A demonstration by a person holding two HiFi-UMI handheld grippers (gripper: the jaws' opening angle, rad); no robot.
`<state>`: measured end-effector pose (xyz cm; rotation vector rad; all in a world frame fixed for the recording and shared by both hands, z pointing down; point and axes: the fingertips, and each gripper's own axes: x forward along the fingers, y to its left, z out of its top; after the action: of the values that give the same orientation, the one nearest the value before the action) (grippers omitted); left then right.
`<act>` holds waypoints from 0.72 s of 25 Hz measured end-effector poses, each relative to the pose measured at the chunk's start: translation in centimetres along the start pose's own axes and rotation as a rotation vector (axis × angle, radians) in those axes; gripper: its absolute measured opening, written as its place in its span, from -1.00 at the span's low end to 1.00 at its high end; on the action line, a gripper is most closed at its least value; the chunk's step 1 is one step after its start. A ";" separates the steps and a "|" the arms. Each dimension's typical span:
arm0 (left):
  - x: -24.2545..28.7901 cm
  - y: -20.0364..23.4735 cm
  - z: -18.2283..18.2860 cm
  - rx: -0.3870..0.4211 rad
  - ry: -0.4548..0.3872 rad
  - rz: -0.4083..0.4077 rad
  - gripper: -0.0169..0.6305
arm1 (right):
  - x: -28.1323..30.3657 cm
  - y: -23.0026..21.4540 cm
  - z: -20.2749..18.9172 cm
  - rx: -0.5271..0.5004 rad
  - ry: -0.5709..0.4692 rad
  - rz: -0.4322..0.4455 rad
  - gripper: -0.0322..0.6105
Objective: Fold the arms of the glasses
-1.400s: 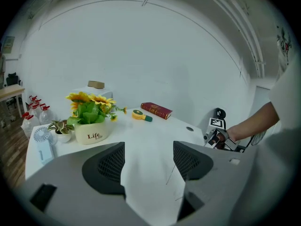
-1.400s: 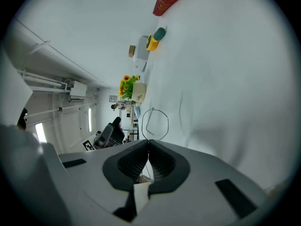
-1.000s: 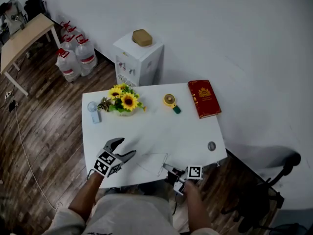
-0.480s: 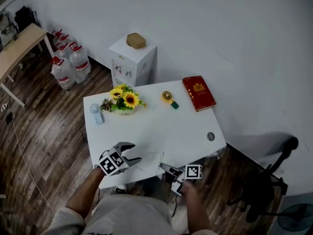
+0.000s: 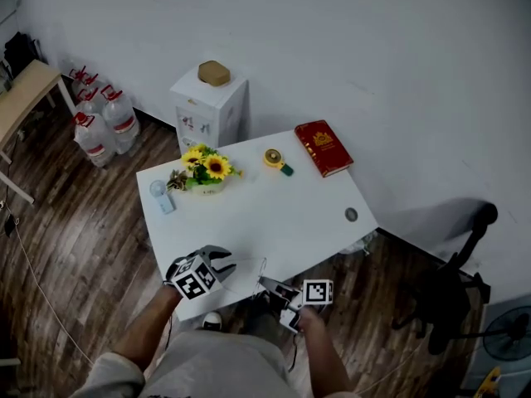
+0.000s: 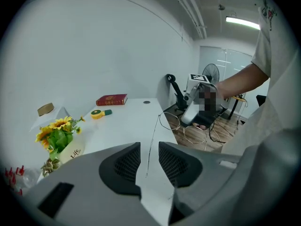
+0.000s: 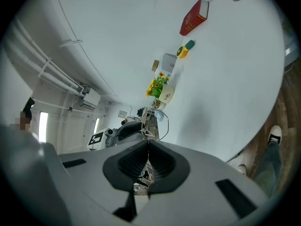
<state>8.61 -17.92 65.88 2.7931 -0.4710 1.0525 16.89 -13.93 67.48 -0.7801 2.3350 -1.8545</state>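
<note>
The edge cuts off the wooden table (image 5: 23, 96), far left. The print on the red book (image 5: 323, 148) is too small to read.

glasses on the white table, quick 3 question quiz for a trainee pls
1. True or false: the right gripper is shut on the glasses.
2. Pick one: what runs between the jaws of the left gripper? A) a glasses arm B) a flower stem C) a tape measure
3. Short answer: what colour is the book at the far right corner of the table in the head view?

Key: 1 true. 2 A; the jaws are closing around the arm, and the pads are not yet on it. 3 red.
</note>
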 end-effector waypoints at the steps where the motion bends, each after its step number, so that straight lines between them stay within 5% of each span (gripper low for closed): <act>1: -0.1 -0.1 -0.2 0.016 0.012 0.002 -0.58 | 0.4 0.7 0.1 -0.059 -0.004 0.035 -0.87; 7: -0.6 -0.4 -1.1 0.066 0.049 0.033 -0.77 | 0.2 0.3 -2.7 0.180 -0.052 -0.069 -0.87; 11: -0.6 -1.2 -1.2 0.086 0.064 0.023 -0.83 | 1.1 2.6 -0.8 -0.159 -0.042 0.084 -0.87; 18: -0.6 -2.1 -1.3 0.109 0.089 0.021 -0.90 | 1.2 3.4 -0.4 -0.193 -0.060 0.102 -0.87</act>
<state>8.08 -15.46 66.41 2.8249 -0.4458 1.2369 14.55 -13.59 64.71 -0.7084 2.4915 -1.5625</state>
